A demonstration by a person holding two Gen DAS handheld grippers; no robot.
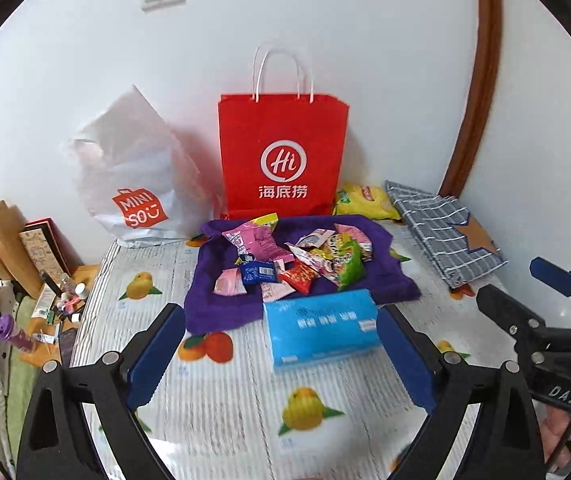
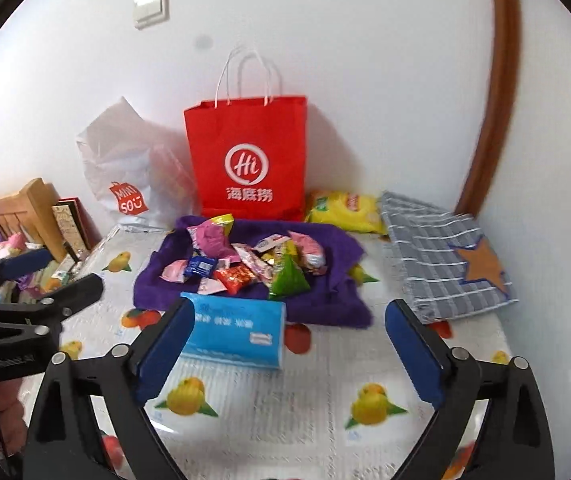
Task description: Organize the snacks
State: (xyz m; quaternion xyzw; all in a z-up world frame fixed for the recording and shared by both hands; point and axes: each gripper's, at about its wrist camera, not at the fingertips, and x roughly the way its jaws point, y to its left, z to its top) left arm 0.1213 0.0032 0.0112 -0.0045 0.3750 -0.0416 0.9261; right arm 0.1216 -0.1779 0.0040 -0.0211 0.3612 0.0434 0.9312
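The left gripper [image 1: 281,354] is standing nearest the lens, its blue-padded jaws spread wide with nothing pressed between them. The right gripper [image 2: 289,350] is likewise gaping, empty, above the fruit-printed tablecloth [image 2: 269,404]. Just beyond both, a blue tissue pack [image 1: 321,330] is lying flat on the cloth, its far edge touching a rumpled purple towel [image 1: 209,308]. The snacks [image 1: 293,258] are sitting heaped in the middle of that towel: pink, red, blue and green wrappers tumbled over one another. Behind the towel, a red Haidilao paper bag [image 1: 281,160] is standing upright against the white wall, with a white Miniso plastic bag [image 1: 133,184] slumping beside it. A yellow chip bag [image 1: 365,202] is lying by the red bag's base, next to a grey striped fabric bag [image 1: 441,236] bearing a brown star.
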